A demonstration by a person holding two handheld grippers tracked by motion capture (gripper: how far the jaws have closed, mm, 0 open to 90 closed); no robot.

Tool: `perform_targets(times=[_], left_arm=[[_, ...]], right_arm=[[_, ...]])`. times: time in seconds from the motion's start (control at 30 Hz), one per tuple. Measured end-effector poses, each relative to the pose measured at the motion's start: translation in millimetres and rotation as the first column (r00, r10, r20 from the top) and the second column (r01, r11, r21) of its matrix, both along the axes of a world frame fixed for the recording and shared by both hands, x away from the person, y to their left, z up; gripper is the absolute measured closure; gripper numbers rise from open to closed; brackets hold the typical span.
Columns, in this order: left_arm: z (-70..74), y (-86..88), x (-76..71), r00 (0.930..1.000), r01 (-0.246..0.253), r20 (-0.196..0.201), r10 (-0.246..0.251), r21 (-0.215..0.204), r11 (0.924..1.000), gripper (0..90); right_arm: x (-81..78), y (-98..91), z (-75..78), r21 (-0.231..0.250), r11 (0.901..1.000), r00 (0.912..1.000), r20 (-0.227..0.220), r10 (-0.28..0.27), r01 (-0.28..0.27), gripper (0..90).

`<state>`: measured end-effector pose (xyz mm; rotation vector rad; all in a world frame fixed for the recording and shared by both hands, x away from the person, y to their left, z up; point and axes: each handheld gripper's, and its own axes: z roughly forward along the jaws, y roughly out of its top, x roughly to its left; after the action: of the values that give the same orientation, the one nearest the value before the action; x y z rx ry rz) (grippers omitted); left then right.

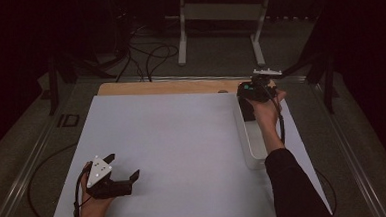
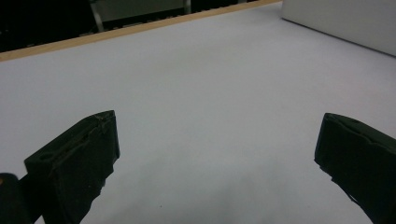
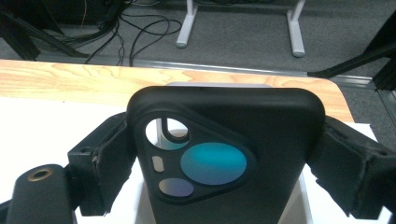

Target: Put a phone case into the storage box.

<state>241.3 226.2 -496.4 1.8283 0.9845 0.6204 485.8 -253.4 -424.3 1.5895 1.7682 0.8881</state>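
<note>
While the right gripper (image 3: 224, 154) clamps a black phone case (image 3: 224, 140) by its sides above the white tray (image 1: 250, 145), nothing obstructs lowering. The left gripper (image 2: 217, 154) rests wide open and empty on the white table (image 1: 172, 139).

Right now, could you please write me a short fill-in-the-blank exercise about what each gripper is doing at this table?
1. The right gripper is shut on a black ____.
2. The left gripper has its jaws ____ and holds nothing.
3. The long tray under the right gripper is ____ in colour.

Missing words: phone case; open; white
</note>
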Motion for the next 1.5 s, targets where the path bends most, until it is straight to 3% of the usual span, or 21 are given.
perform_targets(times=[0.63, 0.9, 1.5], left_arm=[[-0.1, 0.0, -0.7, 1.0, -0.003, 0.0, 0.003, -0.003, 1.0, 0.4], [-0.1, 0.2, -0.7, 1.0, -0.005, 0.0, 0.005, -0.002, 1.0, 0.4], [0.4, 0.3, -0.9, 0.9999, -0.013, 0.0, 0.013, 0.004, 0.9999, 0.4]], right_arm=[[4.1, -1.8, -2.1, 0.04, 0.999, 0.9997, 0.013, 0.022, -0.022, 9.8], [2.0, -2.6, 1.6, 0.034, 0.9991, 0.9992, 0.03, 0.025, -0.026, 9.4], [-15.3, 0.9, 9.4, 0.048, 0.992, 0.9909, 0.072, 0.113, -0.117, 9.5]])
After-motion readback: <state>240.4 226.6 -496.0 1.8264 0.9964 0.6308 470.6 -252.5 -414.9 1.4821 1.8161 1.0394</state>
